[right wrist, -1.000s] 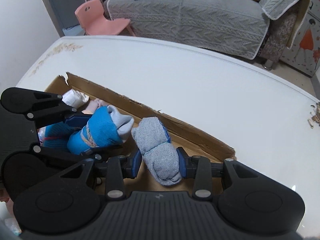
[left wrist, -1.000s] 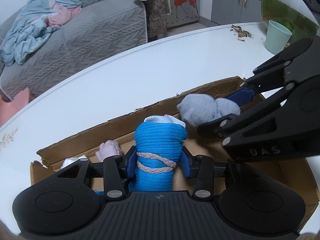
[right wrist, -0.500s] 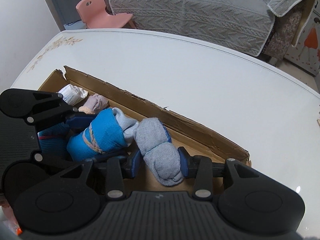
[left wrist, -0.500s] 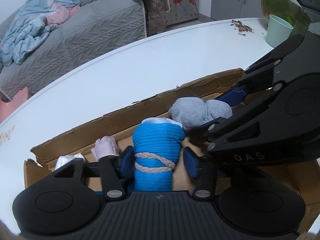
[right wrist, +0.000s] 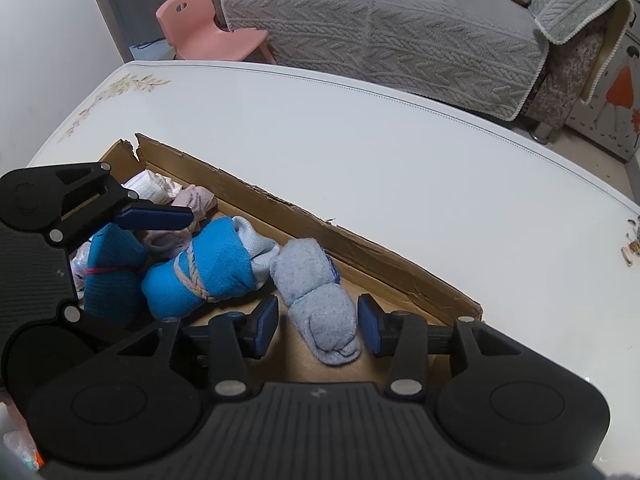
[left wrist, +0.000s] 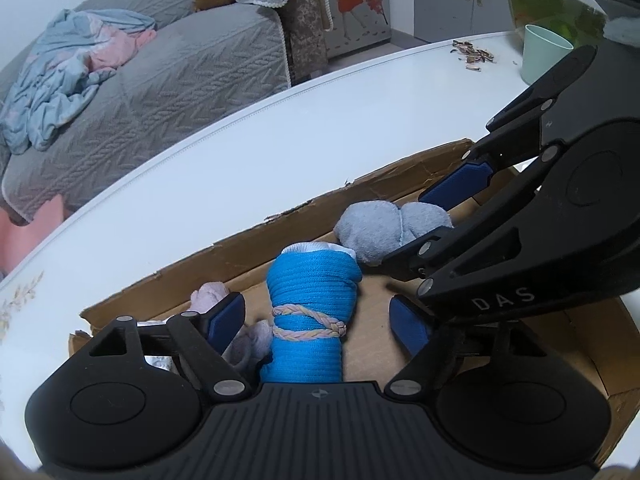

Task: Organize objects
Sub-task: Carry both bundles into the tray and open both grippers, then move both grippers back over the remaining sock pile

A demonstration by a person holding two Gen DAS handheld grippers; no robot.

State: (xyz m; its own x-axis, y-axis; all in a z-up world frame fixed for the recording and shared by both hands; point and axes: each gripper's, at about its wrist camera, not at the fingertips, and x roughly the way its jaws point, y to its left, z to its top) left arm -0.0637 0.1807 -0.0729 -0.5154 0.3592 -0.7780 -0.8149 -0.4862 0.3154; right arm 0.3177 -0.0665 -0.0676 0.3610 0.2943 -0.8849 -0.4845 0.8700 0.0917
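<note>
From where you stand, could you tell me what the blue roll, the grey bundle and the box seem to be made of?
Blue roll: ribbed knit fabric, matte, tied with a braided pastel cord. Grey bundle: fuzzy, terry-like cloth, probably socks. Box: plain brown corrugated cardboard, judging by its torn, ragged edges.

1. The shallow brown cardboard box (left wrist: 256,236) under both grippers is matt, rough paperboard with torn, ragged edges.
2. Between the left gripper's (left wrist: 320,316) blue pads lies a bright blue ribbed knit cloth roll (left wrist: 310,300), bound by a pastel braided cord (left wrist: 308,326).
3. Between the right gripper's (right wrist: 318,322) pads lies a pale grey fuzzy fleece cloth roll (right wrist: 320,304), soft and matt.
4. Both grippers are matt black plastic with ridged housings and small shiny metal pins.
5. The white table top (right wrist: 380,152) beyond the box is smooth and glossy.
6. Far ahead, the grey sofa cover (right wrist: 380,28) is quilted, textured cloth.
</note>
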